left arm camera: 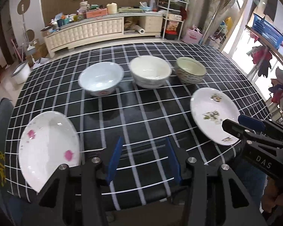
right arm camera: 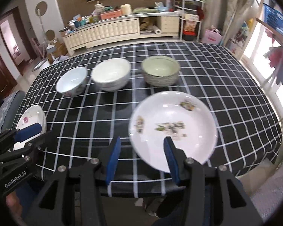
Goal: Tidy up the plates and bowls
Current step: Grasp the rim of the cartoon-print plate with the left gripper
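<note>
Three bowls stand in a row at the back of the checked table: a white-blue bowl (left arm camera: 101, 79) (right arm camera: 71, 83), a cream bowl (left arm camera: 151, 71) (right arm camera: 111, 75) and a green patterned bowl (left arm camera: 190, 70) (right arm camera: 160, 70). A pink-flowered plate (left arm camera: 49, 146) (right arm camera: 31, 118) lies front left, just left of my left gripper (left arm camera: 144, 150) (right arm camera: 41, 131), which is open and holds nothing. A green-sprigged plate (left arm camera: 215, 114) (right arm camera: 173, 128) lies front right. My right gripper (right arm camera: 142, 146) (left arm camera: 235, 124) is open at its near rim, one finger over the plate, pads not pressing it.
The black cloth with white lines (left arm camera: 141, 113) covers the table to its edges. A cushioned chair (left arm camera: 0, 131) stands at the left corner. A cluttered sideboard (left arm camera: 103, 28) lines the far wall, and a white basin (left arm camera: 20, 73) sits on the floor.
</note>
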Available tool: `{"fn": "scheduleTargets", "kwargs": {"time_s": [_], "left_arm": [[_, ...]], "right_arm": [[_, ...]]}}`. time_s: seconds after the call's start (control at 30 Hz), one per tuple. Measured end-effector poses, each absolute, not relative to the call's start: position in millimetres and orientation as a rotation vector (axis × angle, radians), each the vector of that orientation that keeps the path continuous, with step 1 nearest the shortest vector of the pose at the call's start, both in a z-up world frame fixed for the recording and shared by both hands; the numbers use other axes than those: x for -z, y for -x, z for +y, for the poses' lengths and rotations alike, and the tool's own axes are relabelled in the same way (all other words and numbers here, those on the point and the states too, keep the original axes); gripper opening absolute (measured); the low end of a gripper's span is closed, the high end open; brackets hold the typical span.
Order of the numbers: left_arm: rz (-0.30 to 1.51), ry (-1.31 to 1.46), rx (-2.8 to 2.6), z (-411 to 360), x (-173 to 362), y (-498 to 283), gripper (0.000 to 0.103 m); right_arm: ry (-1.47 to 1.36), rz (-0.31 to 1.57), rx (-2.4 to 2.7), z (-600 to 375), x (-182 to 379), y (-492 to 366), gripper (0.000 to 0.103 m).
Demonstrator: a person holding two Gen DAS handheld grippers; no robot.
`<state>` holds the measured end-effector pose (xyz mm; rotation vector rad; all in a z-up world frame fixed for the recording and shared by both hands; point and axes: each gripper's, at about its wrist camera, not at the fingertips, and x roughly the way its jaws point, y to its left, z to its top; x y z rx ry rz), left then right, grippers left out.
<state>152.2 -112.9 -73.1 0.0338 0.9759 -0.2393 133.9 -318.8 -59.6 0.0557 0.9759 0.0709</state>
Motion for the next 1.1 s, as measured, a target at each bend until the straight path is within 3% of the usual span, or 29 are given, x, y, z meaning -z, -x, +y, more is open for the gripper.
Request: {"fn": "scheduleTargets", "kwargs": {"time_s": [0.57,1.1], "left_arm": [[1.056,-0.085,0.321,-205.3,100.1,-184.9,0.045],[1.17,-0.07,0.323,-238.9,147.9,-215.7,0.045]], "right_arm": [[-0.121,1.038,0.044,-408.5,91.4,-145.6,0.052],[-0.156,1.092,0.054,-440.9,128.2,-168.0,0.052]]}}
